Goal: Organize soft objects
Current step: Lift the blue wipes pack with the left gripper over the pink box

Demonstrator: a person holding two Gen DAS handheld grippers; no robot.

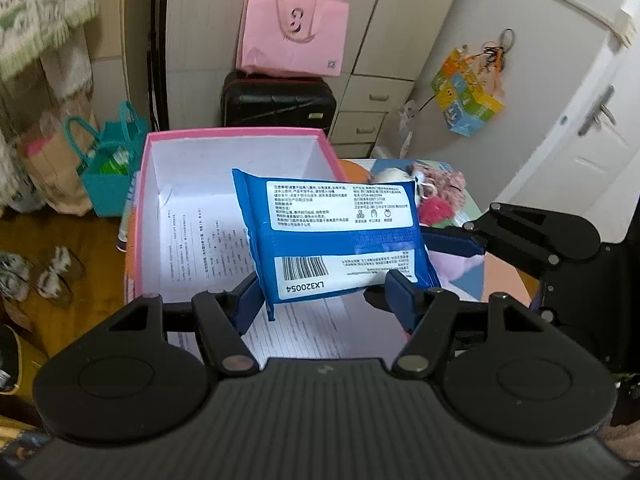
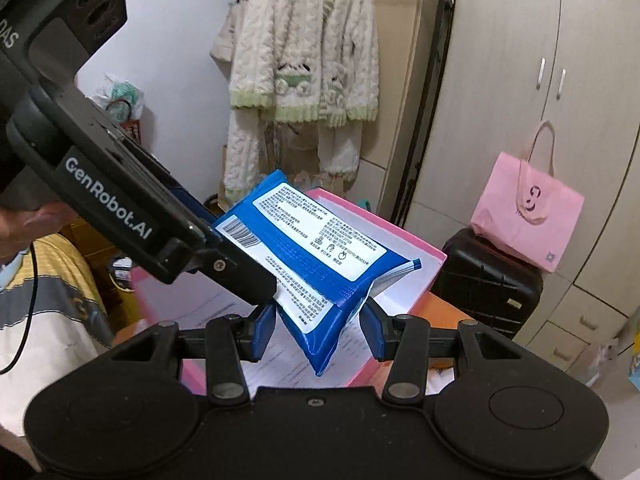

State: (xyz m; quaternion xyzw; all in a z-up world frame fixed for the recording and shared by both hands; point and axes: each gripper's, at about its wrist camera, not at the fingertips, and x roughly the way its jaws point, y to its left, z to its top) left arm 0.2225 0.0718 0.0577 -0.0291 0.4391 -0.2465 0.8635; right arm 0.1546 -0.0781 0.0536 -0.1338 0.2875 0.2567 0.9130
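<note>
Both grippers, left gripper (image 1: 324,294) and right gripper (image 2: 318,334), pinch the blue wipes pack (image 1: 336,236) half-closed above the pink box (image 1: 236,134); uneven pulling could slip that slick wrapper and drop it outside

We read "LX320054" beside a barcode on the white label of the blue wipes pack (image 1: 332,240), printed upside down in the left wrist view. Above it, small Chinese print fills a larger white panel, too fine to read. On the left gripper's (image 2: 240,264) black body, just left of the pack in the right wrist view, stands "GenRobot.AI". The printed sheets (image 1: 200,248) beneath the pack are illegible.
</note>
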